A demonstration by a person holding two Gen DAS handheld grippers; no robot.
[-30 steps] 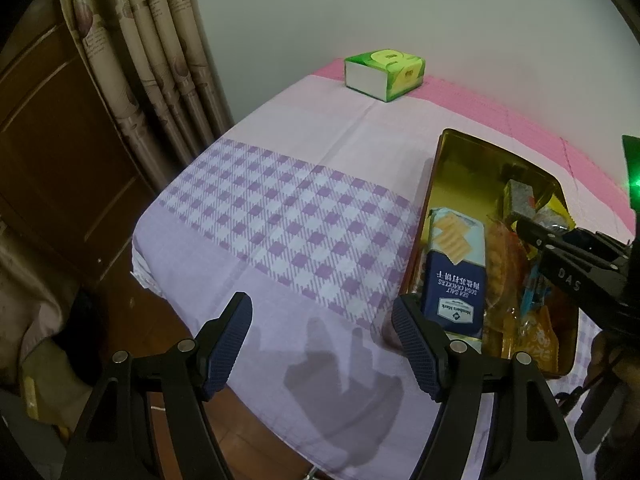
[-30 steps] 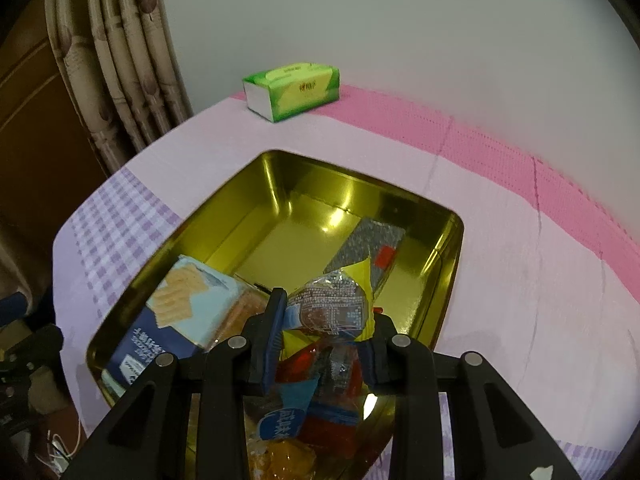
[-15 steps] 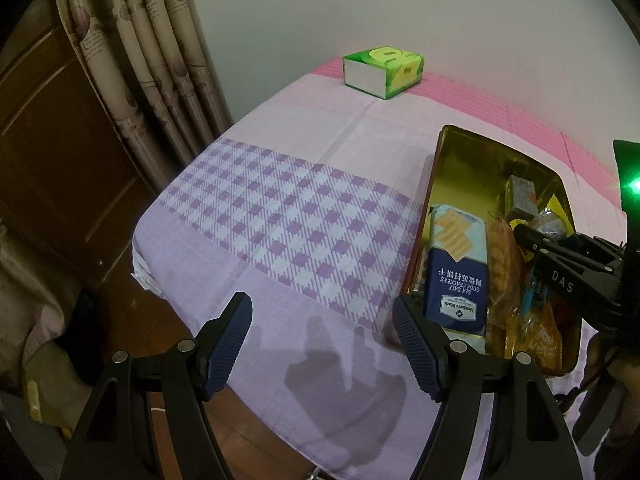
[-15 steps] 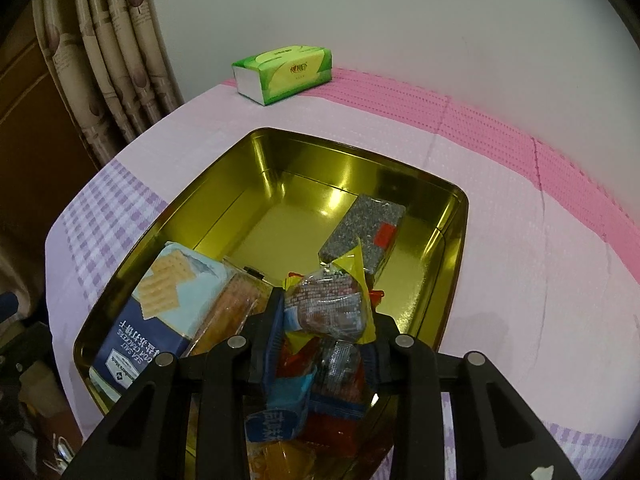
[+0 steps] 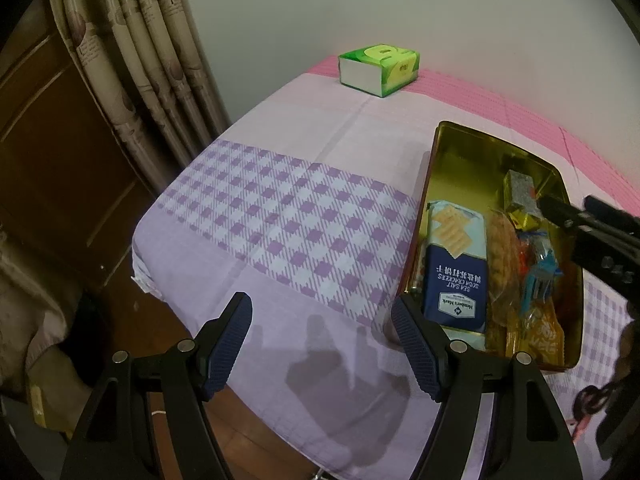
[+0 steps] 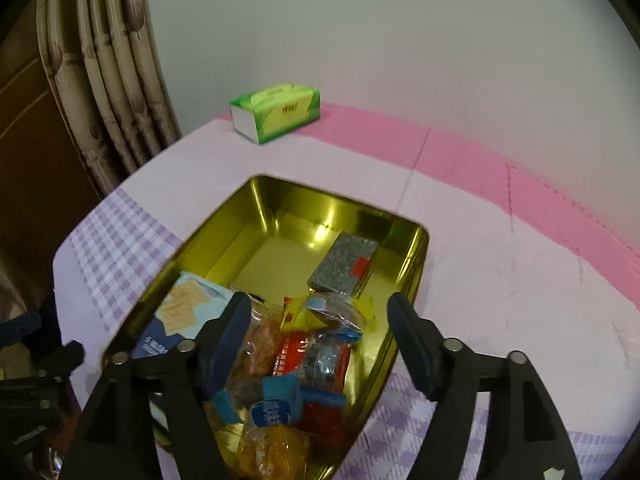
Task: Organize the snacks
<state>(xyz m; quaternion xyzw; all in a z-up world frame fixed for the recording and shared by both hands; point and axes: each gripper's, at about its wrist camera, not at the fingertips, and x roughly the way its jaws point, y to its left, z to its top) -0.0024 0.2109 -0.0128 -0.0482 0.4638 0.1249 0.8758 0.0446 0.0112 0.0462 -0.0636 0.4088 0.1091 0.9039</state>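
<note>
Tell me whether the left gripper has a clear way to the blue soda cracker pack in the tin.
Probably yes. The left gripper is open and empty, and the blue soda cracker pack lies uncovered along the gold tin's near wall; only that low rim sits between.

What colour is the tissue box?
Green, with a white end; the tissue box shows best in the left wrist view.

The left gripper gapes empty at the lower centre over a purple-checked cloth. At right a gold tin holds a cracker pack; a green tissue box sits top centre.
</note>
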